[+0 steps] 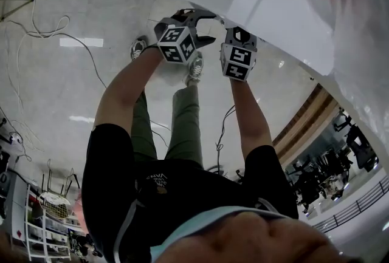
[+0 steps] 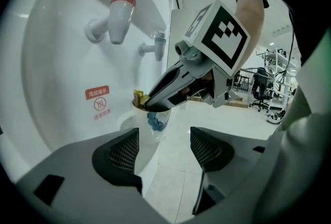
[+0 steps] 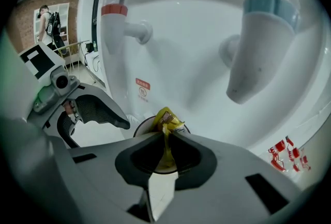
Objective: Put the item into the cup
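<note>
A white paper cup (image 2: 156, 125) with a blue pattern stands in the recess of a white water dispenser (image 1: 273, 0), below the taps. My right gripper (image 3: 165, 137) is shut on a yellow sachet (image 3: 166, 119) and holds it right over the cup's rim (image 3: 140, 127). In the left gripper view the sachet (image 2: 138, 98) pokes out of the right gripper (image 2: 147, 104) at the cup's mouth. My left gripper (image 2: 165, 148) is open and empty, a short way back from the cup. In the head view, both the left gripper (image 1: 200, 28) and the right gripper (image 1: 238, 37) reach under the dispenser.
A red-capped tap (image 3: 116, 26) and a blue-capped tap (image 3: 264, 36) jut out above the cup. A red warning sticker (image 2: 98, 101) is on the dispenser's back wall. Cables trail over the pale floor (image 1: 73, 25), and office chairs (image 2: 258, 91) stand far off.
</note>
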`<state>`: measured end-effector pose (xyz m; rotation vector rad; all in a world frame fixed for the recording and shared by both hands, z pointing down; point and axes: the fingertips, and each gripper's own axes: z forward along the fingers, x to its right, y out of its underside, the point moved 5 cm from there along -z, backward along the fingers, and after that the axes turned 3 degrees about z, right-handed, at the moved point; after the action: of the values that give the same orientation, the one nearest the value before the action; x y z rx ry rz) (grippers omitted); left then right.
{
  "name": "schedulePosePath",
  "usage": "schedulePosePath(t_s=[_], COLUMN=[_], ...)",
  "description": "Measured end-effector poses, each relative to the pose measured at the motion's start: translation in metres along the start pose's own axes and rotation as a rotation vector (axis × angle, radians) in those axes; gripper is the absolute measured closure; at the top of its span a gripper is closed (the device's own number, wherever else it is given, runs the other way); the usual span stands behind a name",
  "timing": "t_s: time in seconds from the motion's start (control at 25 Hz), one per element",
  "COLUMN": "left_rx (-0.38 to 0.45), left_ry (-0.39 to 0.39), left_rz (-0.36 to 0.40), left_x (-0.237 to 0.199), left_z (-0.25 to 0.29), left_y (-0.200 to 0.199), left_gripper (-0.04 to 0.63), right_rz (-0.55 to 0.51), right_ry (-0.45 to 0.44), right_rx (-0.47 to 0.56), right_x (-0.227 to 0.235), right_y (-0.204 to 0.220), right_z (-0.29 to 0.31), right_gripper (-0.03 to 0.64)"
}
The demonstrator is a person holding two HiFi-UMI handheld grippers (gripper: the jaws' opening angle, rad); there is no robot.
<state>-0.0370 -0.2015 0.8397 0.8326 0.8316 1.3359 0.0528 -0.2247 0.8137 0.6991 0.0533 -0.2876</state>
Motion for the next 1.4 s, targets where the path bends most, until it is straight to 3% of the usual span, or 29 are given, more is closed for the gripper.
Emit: schedulePosePath(t_s=[0.4,0.8,1.04,1.2,1.4], left_rx=[-0.008,0.003,0.042,0.058,0.076], left_ry=[-0.02,-0.037,-0.073,-0.107,-0.158], left_rz=[-0.015,-0.019,-0.036,-0.027,-0.02], left_x=[-0.001,0.005,0.019,0.032,0.046], left_z=[-0.014,-0.039,-0.07,-0.093,-0.121], left_y=[-0.004,-0.038,-0.081,-0.112,-0.155], left_gripper=[0.285,0.291,0.39,0.489,0.547], right_rz=[0.092,0.214,0.267,0.288,0.333], right_ry=[0.02,0.094,0.116,0.126,0.133], right_rx=[0.087,0.104,0.123,0.149,0.181], right_x=[-0.001,0.011,0.015,0.016,0.019], right_y=[-0.007,-0.003,-0.003,-0.006,-0.017], right_z=[-0.021,-0.066,-0.116,-0.152,-0.195], right_gripper=[0.566,0.566,0.566,0.566,0.566])
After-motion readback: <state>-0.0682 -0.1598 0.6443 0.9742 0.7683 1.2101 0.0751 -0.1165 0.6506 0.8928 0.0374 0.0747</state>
